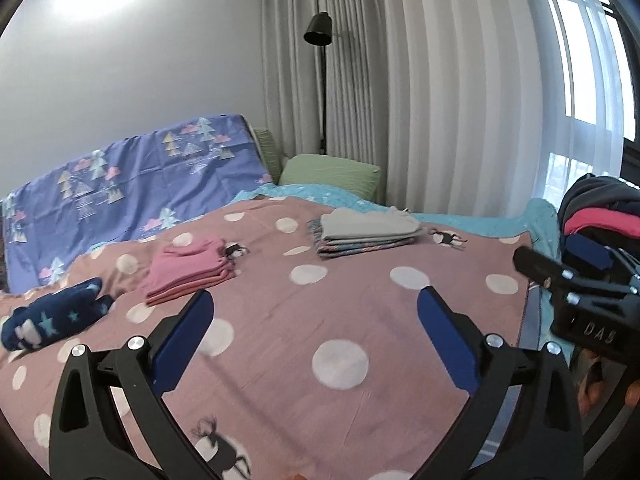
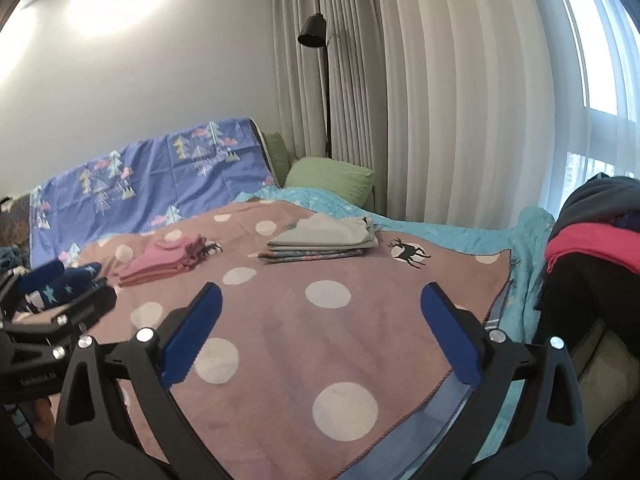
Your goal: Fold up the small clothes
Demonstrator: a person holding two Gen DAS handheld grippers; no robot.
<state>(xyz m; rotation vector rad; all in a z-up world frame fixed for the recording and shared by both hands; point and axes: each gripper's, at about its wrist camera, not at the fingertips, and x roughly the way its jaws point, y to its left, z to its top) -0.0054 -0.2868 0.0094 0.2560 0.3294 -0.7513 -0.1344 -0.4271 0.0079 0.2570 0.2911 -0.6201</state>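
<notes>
A folded pink stack (image 1: 192, 270) (image 2: 162, 262) and a folded grey and patterned stack (image 1: 366, 232) (image 2: 320, 238) lie on the pink dotted blanket (image 1: 320, 320) (image 2: 320, 340). A dark blue star-print garment (image 1: 52, 318) (image 2: 60, 284) lies at the left. A pile of unfolded clothes, dark, red and blue (image 1: 600, 212) (image 2: 592, 232), sits at the right. My left gripper (image 1: 314, 308) is open and empty above the blanket. My right gripper (image 2: 320, 302) is open and empty, also above the blanket. Its body shows at the right of the left wrist view.
A purple tree-print cover (image 1: 132, 184) (image 2: 140, 184) drapes over the headboard. A green pillow (image 1: 332, 174) (image 2: 332, 180) lies behind. A black floor lamp (image 1: 320, 32) (image 2: 316, 32) stands by the curtains. The blanket's right edge (image 2: 500, 300) drops to a turquoise quilt.
</notes>
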